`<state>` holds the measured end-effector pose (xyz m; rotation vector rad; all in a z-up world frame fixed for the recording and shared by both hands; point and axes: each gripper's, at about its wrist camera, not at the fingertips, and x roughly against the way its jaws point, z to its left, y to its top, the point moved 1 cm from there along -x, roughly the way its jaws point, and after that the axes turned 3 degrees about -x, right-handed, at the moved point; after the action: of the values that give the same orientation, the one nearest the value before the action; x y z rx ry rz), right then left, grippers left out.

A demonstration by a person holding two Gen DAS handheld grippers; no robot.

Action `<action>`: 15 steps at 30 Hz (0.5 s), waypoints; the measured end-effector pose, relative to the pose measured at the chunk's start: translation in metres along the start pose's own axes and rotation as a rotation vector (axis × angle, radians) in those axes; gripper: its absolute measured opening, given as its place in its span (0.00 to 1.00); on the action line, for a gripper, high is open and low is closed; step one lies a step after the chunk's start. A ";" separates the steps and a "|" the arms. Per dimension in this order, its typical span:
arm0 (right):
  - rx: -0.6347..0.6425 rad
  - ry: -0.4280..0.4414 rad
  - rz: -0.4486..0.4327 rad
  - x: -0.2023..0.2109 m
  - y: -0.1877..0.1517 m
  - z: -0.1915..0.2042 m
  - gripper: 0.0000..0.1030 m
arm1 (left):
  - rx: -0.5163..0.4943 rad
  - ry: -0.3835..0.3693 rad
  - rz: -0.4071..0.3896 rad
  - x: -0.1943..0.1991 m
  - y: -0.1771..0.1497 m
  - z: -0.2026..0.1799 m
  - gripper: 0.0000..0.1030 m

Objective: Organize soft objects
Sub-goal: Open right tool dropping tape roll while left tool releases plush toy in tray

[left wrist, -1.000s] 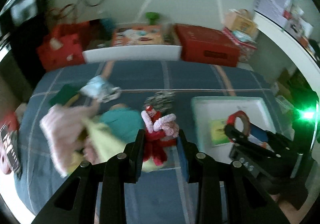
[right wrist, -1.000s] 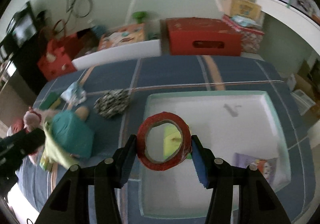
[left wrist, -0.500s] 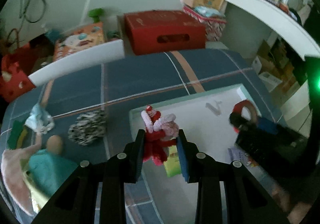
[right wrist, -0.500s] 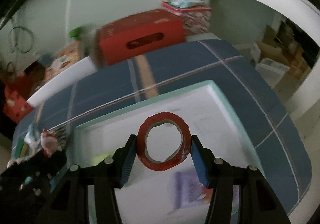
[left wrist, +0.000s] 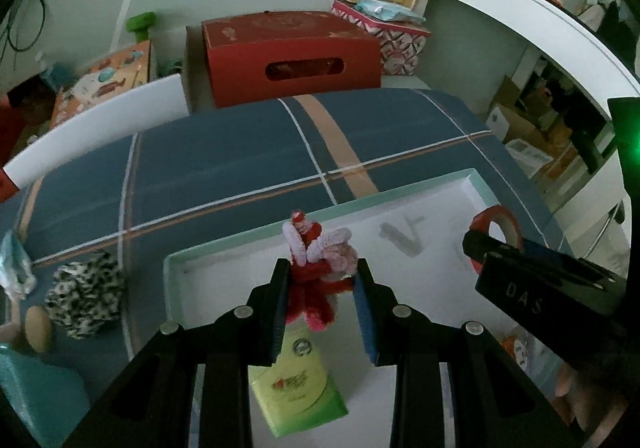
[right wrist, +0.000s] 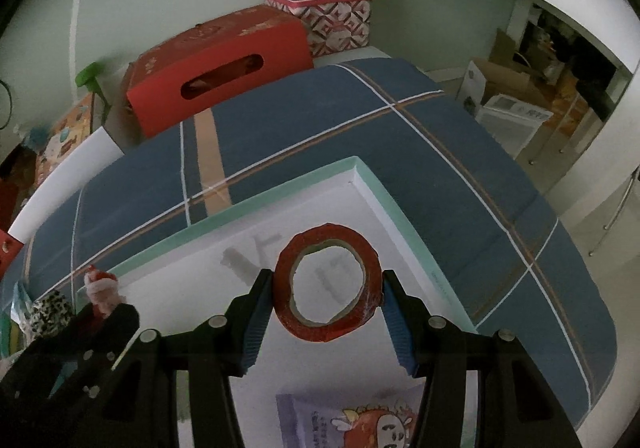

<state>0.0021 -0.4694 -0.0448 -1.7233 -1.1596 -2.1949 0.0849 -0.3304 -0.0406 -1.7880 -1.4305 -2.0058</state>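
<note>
My left gripper [left wrist: 322, 288] is closed on a red and pink pipe-cleaner figure [left wrist: 316, 268], pinched between both pads and held above the near-left part of the shallow white tray with a mint-green rim [left wrist: 248, 242]. Beneath it, on the tray floor near the front edge, I see a yellow-green paper packet [left wrist: 298, 392].

My right gripper [right wrist: 326, 306] is clamped on a red roll of adhesive tape [right wrist: 326, 284], standing upright on its edge between the blue pads, over the tray [right wrist: 384, 200] toward its far-right corner. A lilac cartoon-printed packet [right wrist: 360, 416] lies in the tray near its front edge, below that gripper.

The tray sits on a counter covered by a blue cloth with white and tan stripes [left wrist: 224, 164]. Off the tray's left edge I can see a black-and-white patterned scrunchie [left wrist: 84, 294] on the cloth, and nearer the counter's left edge a teal soft toy [left wrist: 36, 396], only partly in view.
</note>
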 end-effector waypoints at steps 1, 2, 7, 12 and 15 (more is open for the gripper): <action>-0.001 -0.001 0.001 -0.001 0.000 0.000 0.55 | 0.005 -0.009 0.004 -0.003 0.000 0.000 0.31; -0.002 -0.003 0.004 -0.002 0.000 0.000 0.55 | 0.007 -0.015 0.007 -0.005 -0.001 -0.001 0.31; 0.001 -0.010 0.015 -0.005 -0.002 -0.001 0.55 | -0.001 -0.022 -0.002 -0.005 -0.001 -0.002 0.36; -0.006 -0.011 0.003 0.002 -0.002 -0.001 0.68 | 0.017 -0.018 -0.016 0.008 0.003 0.005 0.71; -0.023 -0.006 -0.004 0.008 -0.001 -0.004 0.70 | 0.022 0.025 -0.016 0.017 0.007 0.010 0.71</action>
<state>-0.0039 -0.4682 -0.0382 -1.7390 -1.1450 -2.2159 0.0913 -0.3190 -0.0244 -1.7415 -1.4584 -2.0051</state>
